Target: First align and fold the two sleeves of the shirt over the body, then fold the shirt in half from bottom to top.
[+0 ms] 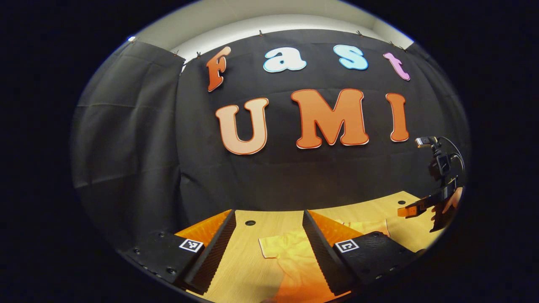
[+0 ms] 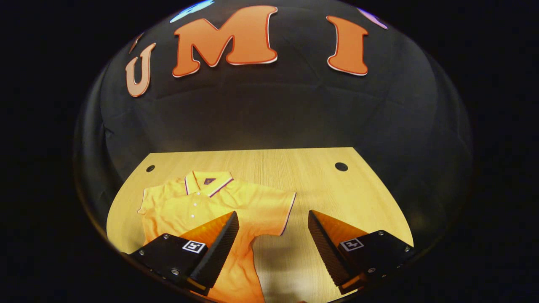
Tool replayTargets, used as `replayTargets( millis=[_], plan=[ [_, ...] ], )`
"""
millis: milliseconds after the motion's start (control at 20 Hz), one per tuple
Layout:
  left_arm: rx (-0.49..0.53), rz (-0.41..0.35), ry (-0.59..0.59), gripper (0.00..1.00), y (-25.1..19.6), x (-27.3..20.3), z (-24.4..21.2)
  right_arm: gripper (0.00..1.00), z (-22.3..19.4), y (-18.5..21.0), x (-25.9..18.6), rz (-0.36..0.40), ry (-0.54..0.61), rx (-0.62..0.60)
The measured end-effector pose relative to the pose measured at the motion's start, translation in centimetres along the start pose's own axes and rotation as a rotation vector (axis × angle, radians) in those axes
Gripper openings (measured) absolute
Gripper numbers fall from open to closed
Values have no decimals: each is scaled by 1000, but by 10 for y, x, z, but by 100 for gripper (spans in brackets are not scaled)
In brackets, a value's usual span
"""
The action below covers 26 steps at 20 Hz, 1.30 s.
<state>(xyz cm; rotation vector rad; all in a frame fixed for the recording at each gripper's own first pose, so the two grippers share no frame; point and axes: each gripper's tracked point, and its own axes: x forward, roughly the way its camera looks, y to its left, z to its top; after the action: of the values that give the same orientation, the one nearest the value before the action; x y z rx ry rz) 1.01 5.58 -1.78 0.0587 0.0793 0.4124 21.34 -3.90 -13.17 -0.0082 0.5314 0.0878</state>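
A yellow polo shirt (image 2: pixel 198 210) lies flat and face up on the wooden table (image 2: pixel 320 185), collar (image 2: pixel 208 181) toward the far wall and both short sleeves spread out. In the right gripper view my right gripper (image 2: pixel 273 213) hovers open over the shirt's near right side. Its left finger is above the body and its right finger is above bare wood beside the sleeve (image 2: pixel 278 210). In the left gripper view my left gripper (image 1: pixel 268 212) is open, and the shirt (image 1: pixel 290 256) with one sleeve edge (image 1: pixel 269 246) lies between its fingers. The right gripper (image 1: pixel 406 210), held by a hand, shows at the far right.
The table (image 1: pixel 248 261) has small round holes near its back edge (image 1: pixel 250 222) (image 2: pixel 341 166) (image 2: pixel 150 168). The booth's black cloth wall stands right behind the table. Bare wood stretches to the right of the shirt in the right gripper view.
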Motion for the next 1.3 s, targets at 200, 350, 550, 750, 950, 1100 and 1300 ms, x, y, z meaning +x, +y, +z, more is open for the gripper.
replayTargets(
  millis=[200,350,550,750,950,1100,1300],
  plan=[
    [0,79,41,97,14,-7,-9,98,-13,-10,38,0,127,22],
    [6,109,77,97,12,-16,-19,93,-25,-18,64,8,239,32],
    [9,147,115,97,10,-28,-28,90,-43,-26,98,16,398,28],
    [16,183,154,96,8,-39,-37,90,-58,-30,125,28,523,81],
    [25,203,175,96,6,-47,-38,79,-84,-31,150,3,611,63],
    [25,213,192,96,5,-51,-40,73,-98,-27,151,-33,688,56],
    [33,222,188,96,2,-51,-40,53,-94,-14,157,-32,651,19]
  ],
)
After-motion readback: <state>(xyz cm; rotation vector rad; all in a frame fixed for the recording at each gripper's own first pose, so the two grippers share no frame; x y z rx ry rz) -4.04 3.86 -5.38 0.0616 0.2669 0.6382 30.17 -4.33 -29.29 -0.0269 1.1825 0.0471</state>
